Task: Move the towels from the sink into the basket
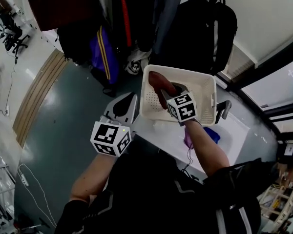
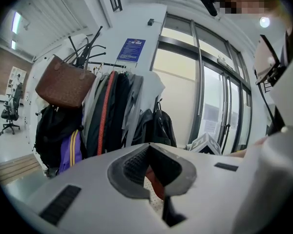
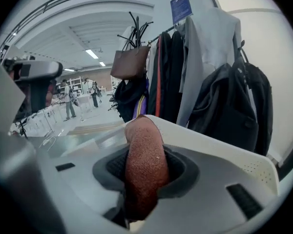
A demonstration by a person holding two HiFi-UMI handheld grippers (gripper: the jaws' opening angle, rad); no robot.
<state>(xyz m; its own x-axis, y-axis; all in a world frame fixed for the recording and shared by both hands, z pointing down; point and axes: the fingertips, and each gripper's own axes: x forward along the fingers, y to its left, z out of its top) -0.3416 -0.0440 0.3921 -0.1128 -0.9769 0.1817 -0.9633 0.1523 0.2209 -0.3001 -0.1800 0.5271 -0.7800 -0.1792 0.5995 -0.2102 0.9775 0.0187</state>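
head view: the right gripper [image 1: 170, 95] pinches a rust-red towel [image 1: 158, 82] over the white basket [image 1: 205, 89], not yet released. the left gripper [image 1: 128, 101], beside it, is pressed together, empty; a blue cloth [image 1: 213, 134] behind looks left to move.

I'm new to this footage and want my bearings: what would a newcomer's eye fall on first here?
The reddish-brown towel, clamped in the right hand-held gripper, is held over the white basket at centre. The left hand-held gripper sits shut and empty beside the basket, with hanging coats behind.
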